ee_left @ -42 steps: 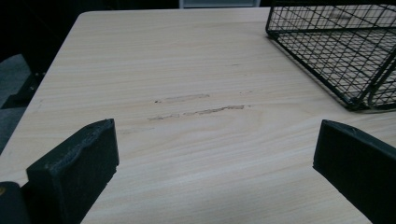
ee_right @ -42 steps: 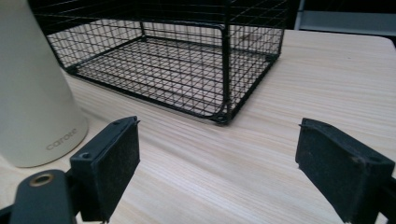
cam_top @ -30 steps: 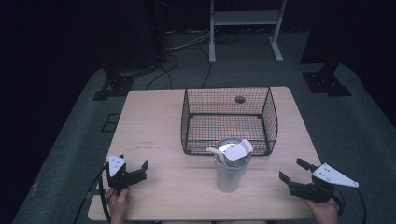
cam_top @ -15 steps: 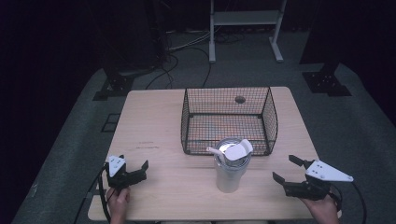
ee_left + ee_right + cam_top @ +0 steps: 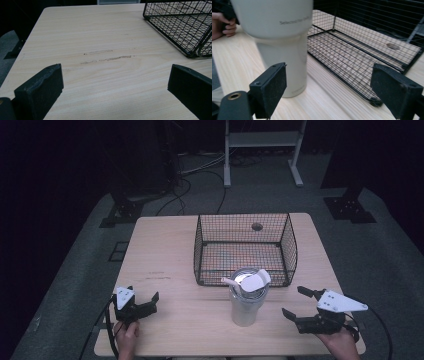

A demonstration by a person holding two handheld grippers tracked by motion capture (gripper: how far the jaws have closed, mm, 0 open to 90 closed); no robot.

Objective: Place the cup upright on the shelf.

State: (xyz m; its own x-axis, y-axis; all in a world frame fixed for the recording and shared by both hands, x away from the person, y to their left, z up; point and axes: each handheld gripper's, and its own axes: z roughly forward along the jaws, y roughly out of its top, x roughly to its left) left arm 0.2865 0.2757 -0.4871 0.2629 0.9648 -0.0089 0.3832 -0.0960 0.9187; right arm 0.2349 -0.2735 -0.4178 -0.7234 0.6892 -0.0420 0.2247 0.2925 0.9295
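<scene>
A tall cream tumbler (image 5: pixel 244 306) with a lid and a white straw stands upright on the wooden table (image 5: pixel 165 255), just in front of a black wire basket (image 5: pixel 289 237). My right gripper (image 5: pixel 293 301) is open a little to the tumbler's right, jaws pointing at it. Along those jaws the right gripper (image 5: pixel 332 87) has the tumbler (image 5: pixel 284 37) close ahead on the left and the basket (image 5: pixel 362 50) beyond. My left gripper (image 5: pixel 144 293) rests open at the front left of the table. The left gripper (image 5: pixel 113 87) has bare wood between its jaws.
The basket (image 5: pixel 180 22) holds nothing I can see. A round grommet hole (image 5: pixel 257 226) in the table shows through its mesh. The person's left hand (image 5: pixel 222 25) shows behind the tumbler. Dark floor with cables and stand feet surrounds the table.
My right gripper has slid left along the front of the table, closer to the tumbler. The left gripper and the tumbler have stayed put.
</scene>
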